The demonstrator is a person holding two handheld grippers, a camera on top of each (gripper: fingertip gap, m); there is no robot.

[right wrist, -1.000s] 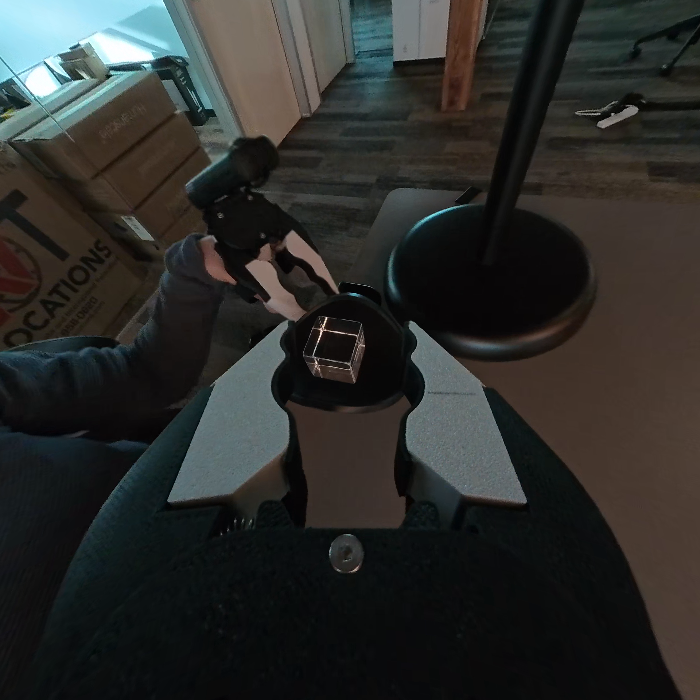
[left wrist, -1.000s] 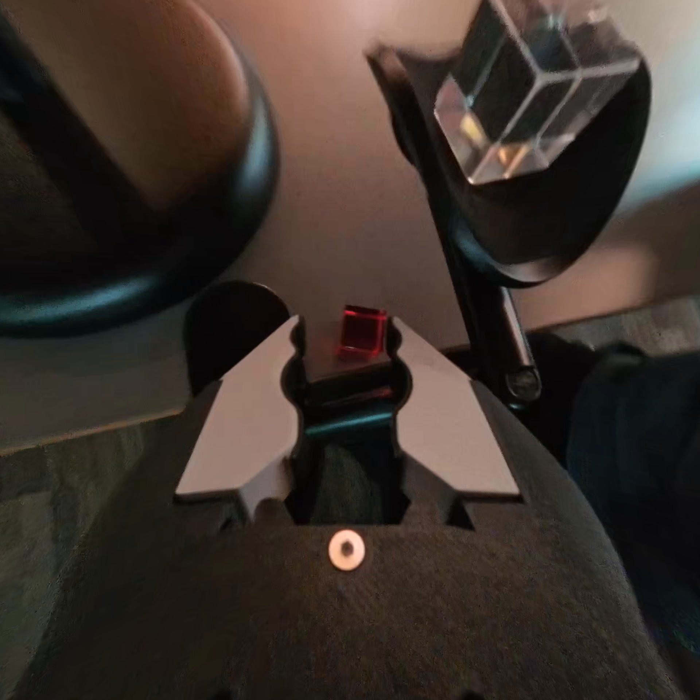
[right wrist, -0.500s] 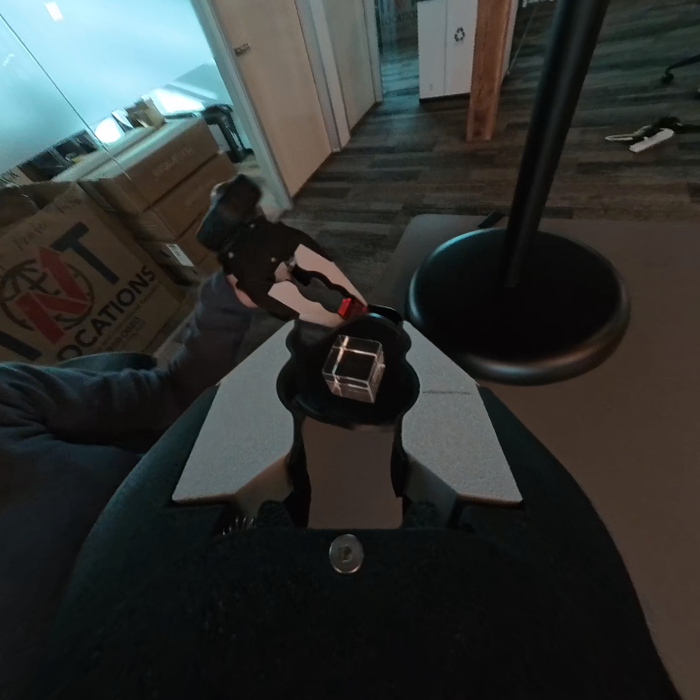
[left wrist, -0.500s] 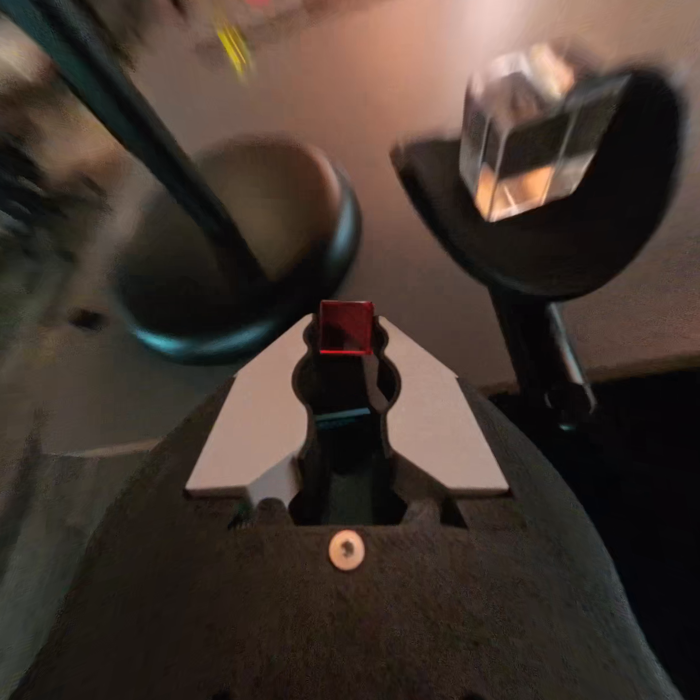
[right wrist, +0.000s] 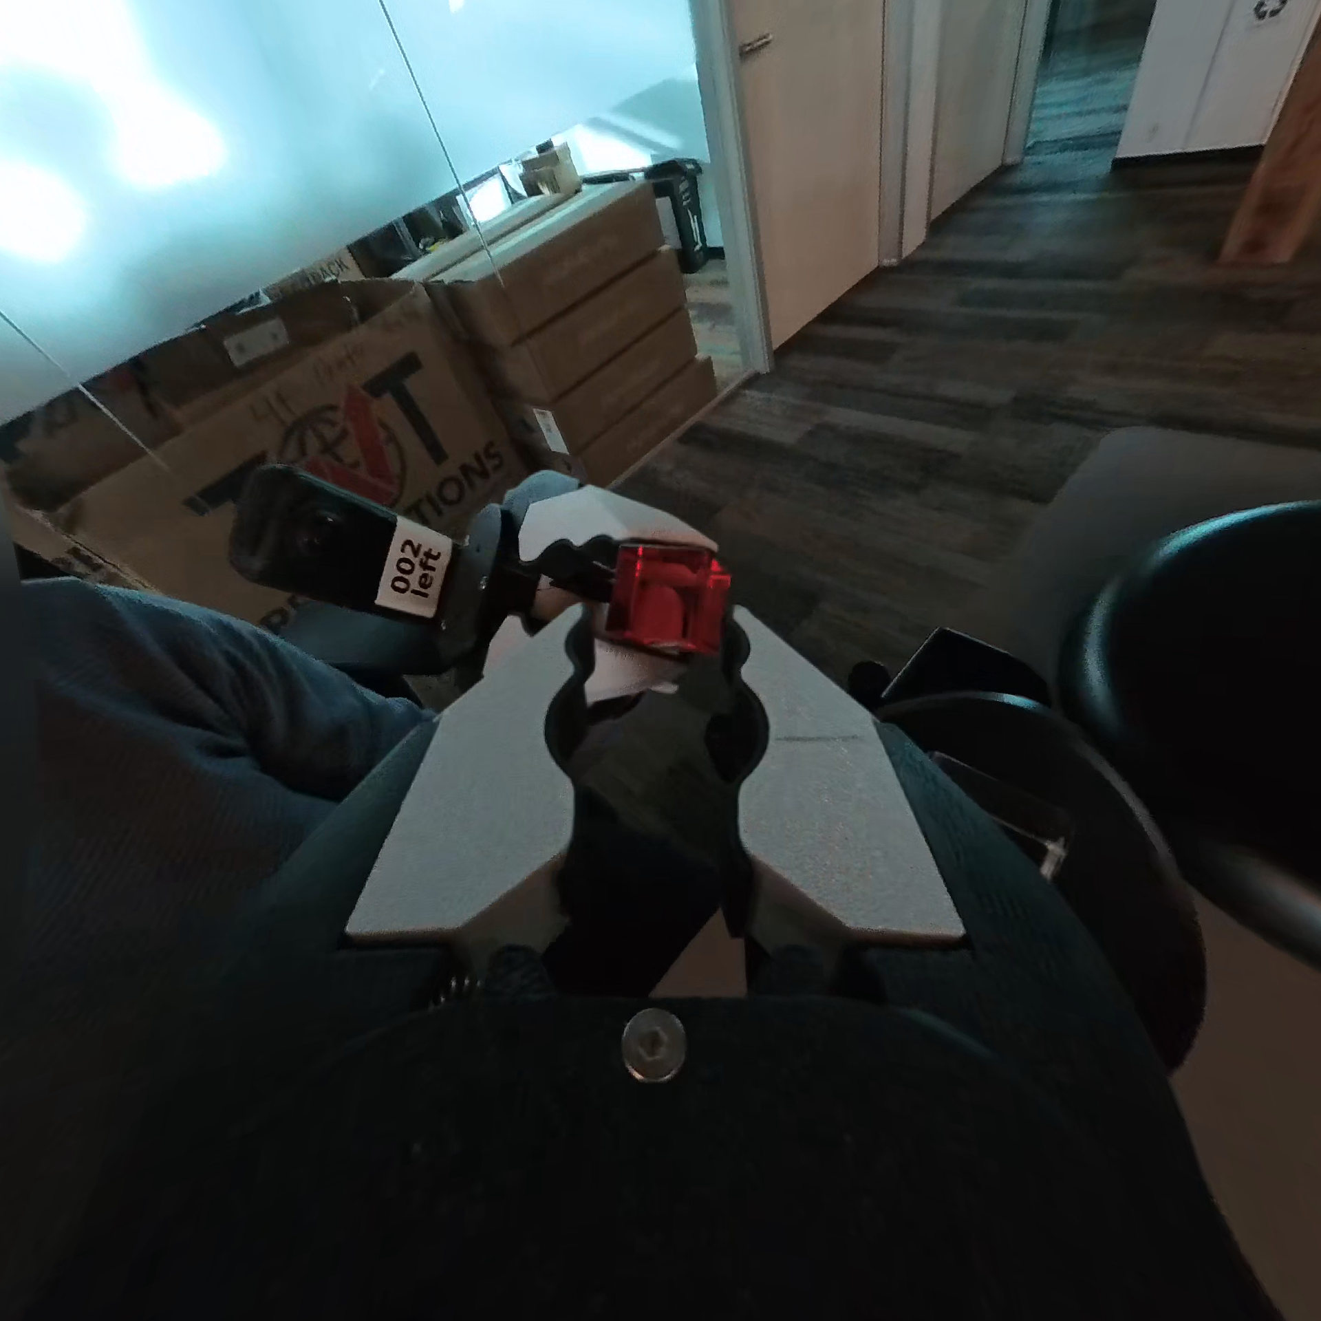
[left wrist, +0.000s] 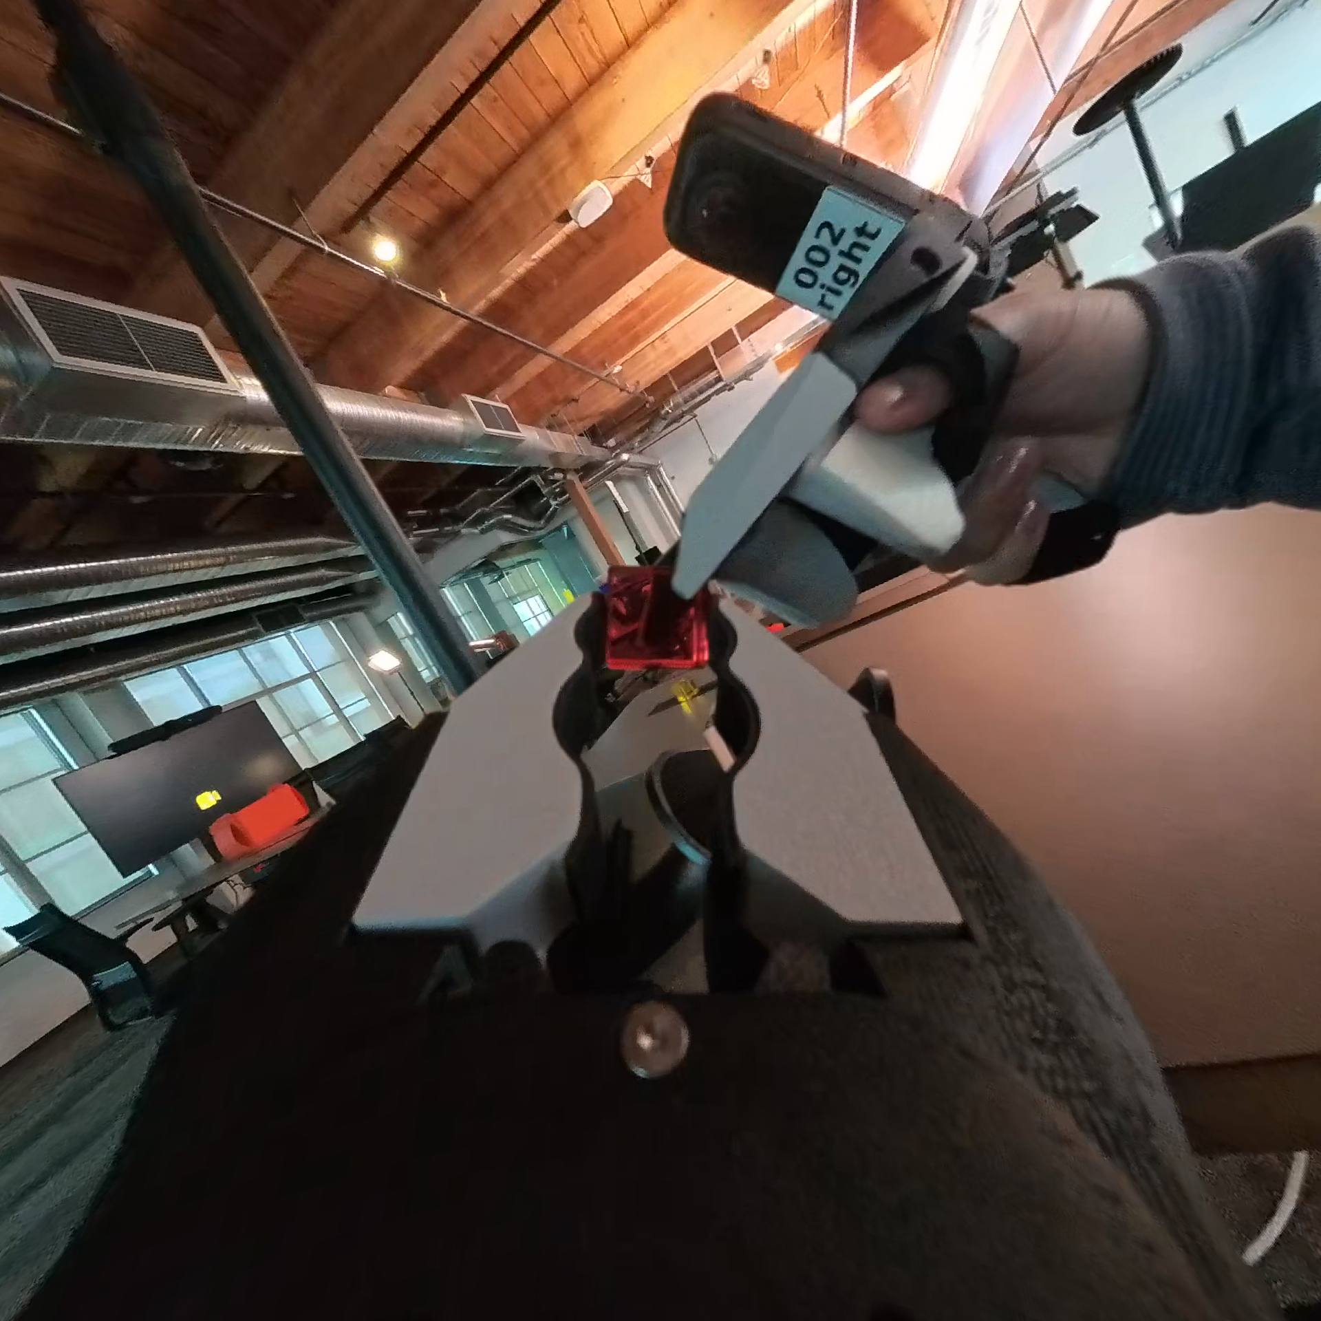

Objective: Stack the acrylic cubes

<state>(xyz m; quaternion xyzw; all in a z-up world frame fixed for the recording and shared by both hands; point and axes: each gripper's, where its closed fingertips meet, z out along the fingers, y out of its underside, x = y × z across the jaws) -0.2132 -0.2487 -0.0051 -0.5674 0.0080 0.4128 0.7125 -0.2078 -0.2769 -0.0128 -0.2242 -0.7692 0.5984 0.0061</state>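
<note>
Spanning both grippers' fingers (left wrist: 722, 572): red cube (left wrist: 654, 629)

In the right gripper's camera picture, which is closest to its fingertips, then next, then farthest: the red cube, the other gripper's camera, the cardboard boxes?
1. Red cube: at the right gripper's fingertips.
2. Other gripper's camera: to the left, a little farther.
3. Cardboard boxes: far back on the left, along the glass wall.

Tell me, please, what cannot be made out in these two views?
- Right wrist view: whether the right gripper presses the red cube; its own fingers hide the pad faces.
- Left wrist view: the cube's top corner, covered by the right gripper's finger.
- Right wrist view: a clear object, dark and partly behind the gripper body.
</note>
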